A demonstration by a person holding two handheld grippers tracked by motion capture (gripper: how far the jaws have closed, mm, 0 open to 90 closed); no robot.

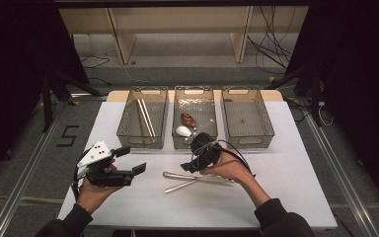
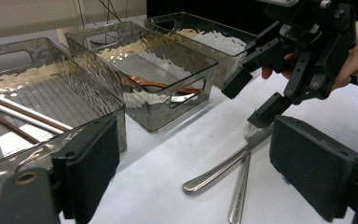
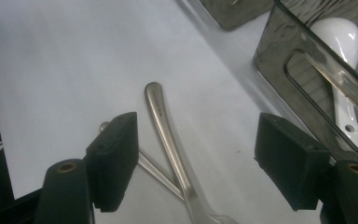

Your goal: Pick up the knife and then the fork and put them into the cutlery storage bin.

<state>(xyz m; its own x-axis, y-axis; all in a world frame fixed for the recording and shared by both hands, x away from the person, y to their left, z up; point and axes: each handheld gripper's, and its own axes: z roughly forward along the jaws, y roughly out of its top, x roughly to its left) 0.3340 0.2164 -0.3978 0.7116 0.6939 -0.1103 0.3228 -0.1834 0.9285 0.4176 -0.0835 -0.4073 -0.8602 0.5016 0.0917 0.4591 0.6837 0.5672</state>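
1. We find two steel utensils, a fork (image 1: 190, 176) and a second piece of cutlery (image 1: 180, 186), lying crossed on the white table (image 1: 296, 197), in front of the middle bin (image 1: 194, 123).
2. We see the right gripper (image 1: 193, 160) held just above the crossed handles, jaws spread wide. In the right gripper view both handles lie between the pads, and neither pad touches them.
3. We see the left gripper (image 1: 131, 160) held off to the left, well apart from the cutlery, jaws spread with nothing between them.
4. The middle bin holds a white spoon (image 1: 183, 131) and a brown spoon (image 1: 188, 119).
5. The left bin (image 1: 142, 118) holds chopsticks (image 1: 145, 117).
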